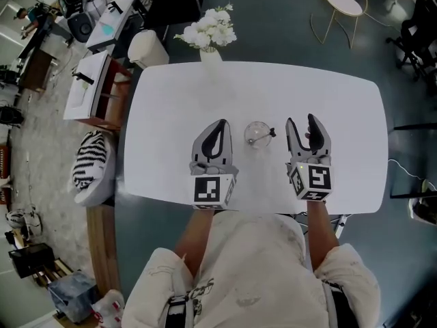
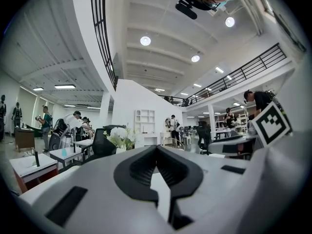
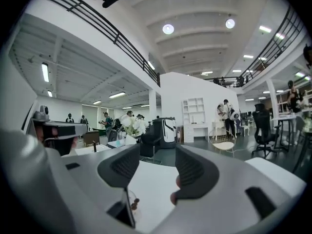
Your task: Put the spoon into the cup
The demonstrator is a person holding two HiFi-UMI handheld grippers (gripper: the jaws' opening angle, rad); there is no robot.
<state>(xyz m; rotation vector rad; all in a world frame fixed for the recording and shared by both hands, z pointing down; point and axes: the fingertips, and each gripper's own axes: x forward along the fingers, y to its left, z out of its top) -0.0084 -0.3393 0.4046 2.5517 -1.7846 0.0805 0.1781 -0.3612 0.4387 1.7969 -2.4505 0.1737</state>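
Observation:
A clear glass cup [image 1: 257,132] stands upright mid-table, and the spoon [image 1: 262,137] rests inside it with its dark handle end sticking out over the right rim. My left gripper [image 1: 221,124] hovers just left of the cup, its jaws closed tip to tip with nothing between them; its gripper view shows the pads meeting [image 2: 156,148]. Just right of the cup, my right gripper [image 1: 300,120] is open and empty. In the right gripper view the jaws [image 3: 157,150] stand apart over bare tabletop, and the cup [image 3: 129,209] peeks out at the lower left.
The white table [image 1: 171,108] carries a vase of white flowers [image 1: 208,33] at its far edge. A striped stool [image 1: 92,164] and a small side table [image 1: 92,91] stand to the left. A wire chair [image 1: 341,5] is beyond the far right corner.

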